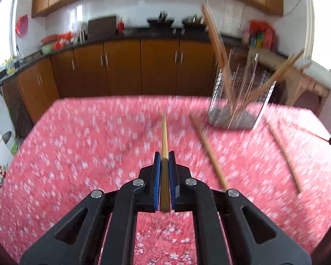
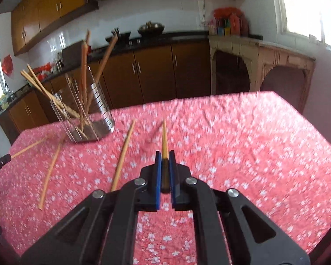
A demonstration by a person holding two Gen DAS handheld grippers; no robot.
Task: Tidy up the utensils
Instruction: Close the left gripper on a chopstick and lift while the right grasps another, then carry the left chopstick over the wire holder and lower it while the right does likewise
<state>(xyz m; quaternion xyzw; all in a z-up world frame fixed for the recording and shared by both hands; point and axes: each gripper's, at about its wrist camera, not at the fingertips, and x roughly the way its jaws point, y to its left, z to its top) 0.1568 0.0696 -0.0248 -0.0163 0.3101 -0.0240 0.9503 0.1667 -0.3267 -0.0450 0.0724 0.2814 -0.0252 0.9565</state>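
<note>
Each gripper's jaws pinch one chopstick: left gripper [image 1: 164,156], right gripper [image 2: 164,155]. Two loose chopsticks [image 2: 123,154] lie on the tabletop [image 2: 253,143] near the holder [image 2: 99,114]. Only the right view shows the left gripper from outside, at its left edge.

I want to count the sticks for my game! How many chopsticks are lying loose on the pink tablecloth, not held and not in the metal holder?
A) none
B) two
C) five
B: two chopsticks lie flat on the tablecloth, apart from the one in each gripper and those in the metal holder.
</note>
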